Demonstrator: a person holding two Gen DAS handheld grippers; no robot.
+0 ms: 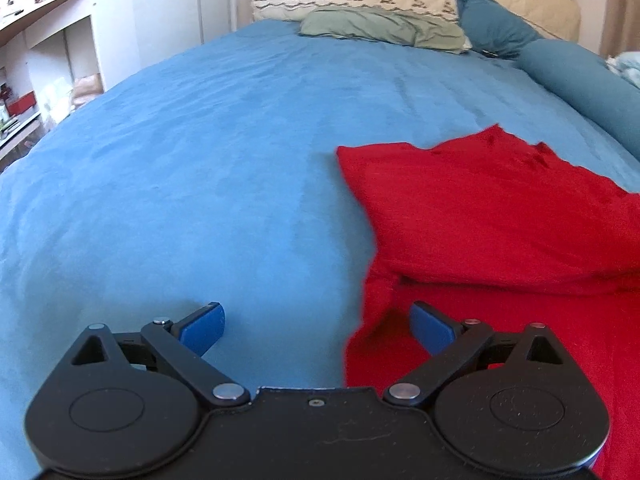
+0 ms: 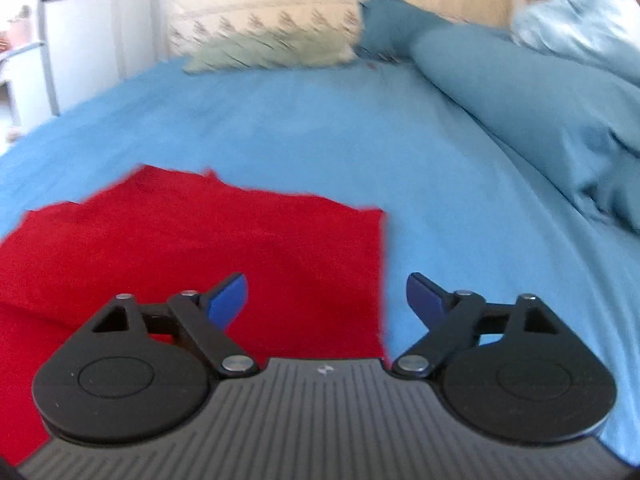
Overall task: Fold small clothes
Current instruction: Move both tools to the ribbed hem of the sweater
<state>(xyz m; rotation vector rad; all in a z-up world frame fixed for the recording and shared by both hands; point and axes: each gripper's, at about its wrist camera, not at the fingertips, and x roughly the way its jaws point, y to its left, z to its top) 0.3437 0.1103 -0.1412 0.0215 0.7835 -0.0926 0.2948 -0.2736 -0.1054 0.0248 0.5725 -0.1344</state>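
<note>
While the red garment [image 1: 500, 216] lies partly folded on the blue bedspread [image 1: 200, 160], its soft knit-like cloth doubled over with a jagged far edge, both grippers hover above its near edge. Black linkage arms end in flat blue pads: the left gripper [image 1: 316, 328] is spread wide over the cloth's left edge, pinching nothing. Equally splayed, the right gripper [image 2: 326, 300] straddles the straight right edge, empty. A rumpled green pillow [image 1: 380, 28] rests beyond.
</note>
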